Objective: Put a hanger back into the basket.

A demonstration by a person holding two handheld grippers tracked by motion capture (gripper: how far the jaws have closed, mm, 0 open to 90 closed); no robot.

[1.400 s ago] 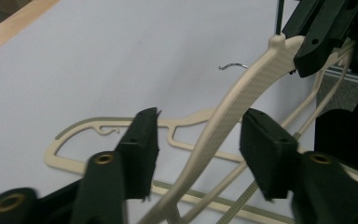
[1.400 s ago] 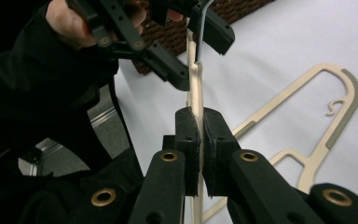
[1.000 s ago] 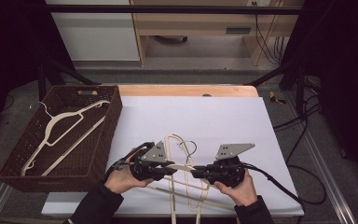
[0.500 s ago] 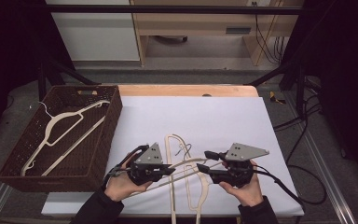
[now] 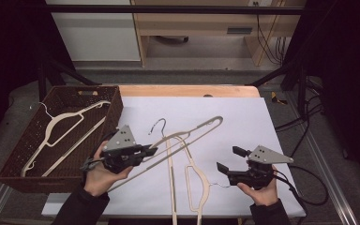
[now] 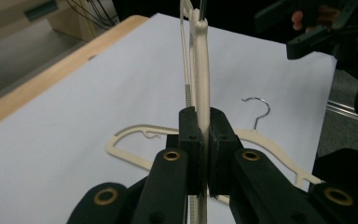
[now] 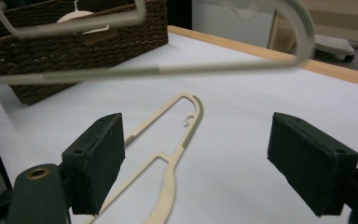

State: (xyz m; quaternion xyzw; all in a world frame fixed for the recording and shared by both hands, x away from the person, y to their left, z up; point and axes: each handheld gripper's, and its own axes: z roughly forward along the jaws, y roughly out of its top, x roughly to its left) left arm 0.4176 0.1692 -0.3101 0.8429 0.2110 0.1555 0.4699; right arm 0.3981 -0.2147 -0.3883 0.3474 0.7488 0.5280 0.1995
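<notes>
Left gripper [image 5: 146,151] has its jaws clamped tight on the cream plastic hanger with a metal hook [image 5: 187,133], lifted off the white table sheet [image 5: 243,117] and slanting toward the far right. Right gripper [image 5: 225,160], at the near right, has just been opening; its jaws stand wide with nothing between them. A second cream hanger [image 5: 194,183] lies flat on the sheet between the two hands. On the left, the brown wicker basket [image 5: 14,159] holds another cream hanger [image 5: 58,136].
</notes>
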